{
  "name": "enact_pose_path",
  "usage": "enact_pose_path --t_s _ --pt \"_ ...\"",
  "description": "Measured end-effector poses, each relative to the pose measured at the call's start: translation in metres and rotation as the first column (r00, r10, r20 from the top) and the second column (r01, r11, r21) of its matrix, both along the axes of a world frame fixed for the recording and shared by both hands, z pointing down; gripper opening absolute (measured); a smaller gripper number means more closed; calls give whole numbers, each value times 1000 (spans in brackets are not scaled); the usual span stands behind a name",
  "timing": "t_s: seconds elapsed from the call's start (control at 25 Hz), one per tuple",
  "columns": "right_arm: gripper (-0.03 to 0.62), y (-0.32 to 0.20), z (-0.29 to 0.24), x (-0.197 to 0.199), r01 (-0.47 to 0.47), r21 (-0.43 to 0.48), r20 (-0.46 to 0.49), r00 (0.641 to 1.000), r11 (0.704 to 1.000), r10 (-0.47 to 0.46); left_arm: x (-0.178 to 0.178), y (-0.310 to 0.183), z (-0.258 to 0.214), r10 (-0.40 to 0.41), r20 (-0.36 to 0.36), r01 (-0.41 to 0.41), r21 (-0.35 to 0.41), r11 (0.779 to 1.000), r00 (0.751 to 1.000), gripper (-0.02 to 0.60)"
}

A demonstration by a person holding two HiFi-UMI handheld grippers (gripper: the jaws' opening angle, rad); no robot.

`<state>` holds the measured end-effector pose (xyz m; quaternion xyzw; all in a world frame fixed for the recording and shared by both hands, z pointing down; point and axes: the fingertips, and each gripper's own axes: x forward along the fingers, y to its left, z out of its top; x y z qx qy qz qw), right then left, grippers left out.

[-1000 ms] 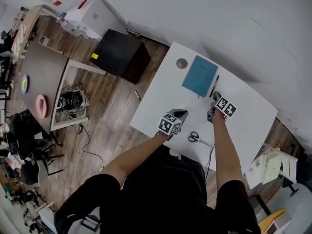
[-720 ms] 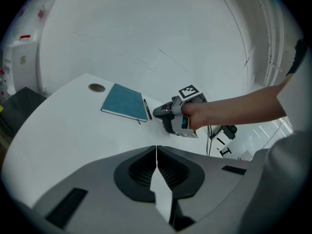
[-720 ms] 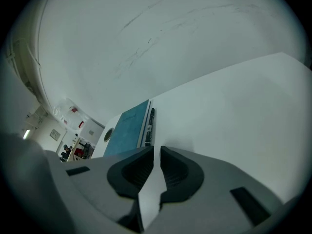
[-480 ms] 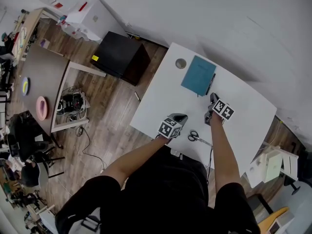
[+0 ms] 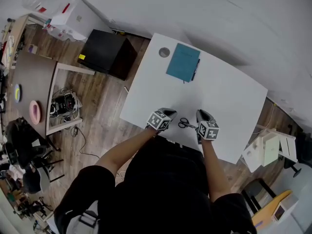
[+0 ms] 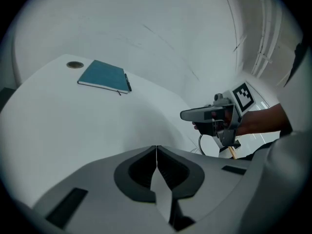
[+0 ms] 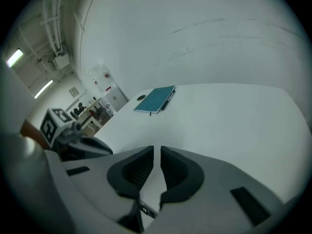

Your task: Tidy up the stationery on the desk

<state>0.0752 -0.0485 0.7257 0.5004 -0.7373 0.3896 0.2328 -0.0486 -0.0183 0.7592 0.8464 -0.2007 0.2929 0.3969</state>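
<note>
On the white desk (image 5: 229,96) a teal notebook (image 5: 183,62) lies at the far side, with a dark pen (image 5: 195,69) along its right edge. Black scissors (image 5: 187,125) lie near the front edge, between my two grippers. My left gripper (image 5: 169,112) is just left of them, jaws shut and empty. My right gripper (image 5: 201,114) is just right of them, its jaws a narrow slit apart with nothing between them. The left gripper view shows the notebook (image 6: 103,76), the pen (image 6: 127,82) and the right gripper (image 6: 204,115). The right gripper view shows the notebook (image 7: 156,99) and the left gripper (image 7: 92,145).
A small round grey disc (image 5: 164,52) sits in the desk's far left corner. A black cabinet (image 5: 105,52) stands on the wooden floor left of the desk. White boxes (image 5: 265,152) stand off the desk's right end.
My right gripper has drawn back from the pen by the notebook to the desk's front edge, right of the scissors. The left gripper has shifted a little closer to the scissors.
</note>
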Motion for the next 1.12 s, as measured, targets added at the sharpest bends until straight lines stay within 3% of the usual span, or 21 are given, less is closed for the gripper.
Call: enact_pose_path --t_s 0.12,0.32,0.52,0.72,1.12 --pt "61 39 13 7 61 -37 -58 996 997 -63 6 15 6 32 23 -32 -12 999 999 17" --pt "63 79 27 12 127 -96 -38 991 987 -131 19 40 18 74 63 -73 -28 997 995 17" --pt "63 104 35 13 224 -135 -39 972 965 -231 26 61 27 33 98 -28 -54 998 995 17" --pt "63 121 53 15 320 -170 -99 936 932 -339 28 65 29 -21 140 26 -29 999 990 17" --pt "61 87 56 31 300 -107 -125 942 948 -312 40 87 29 -29 182 39 -49 998 983 18"
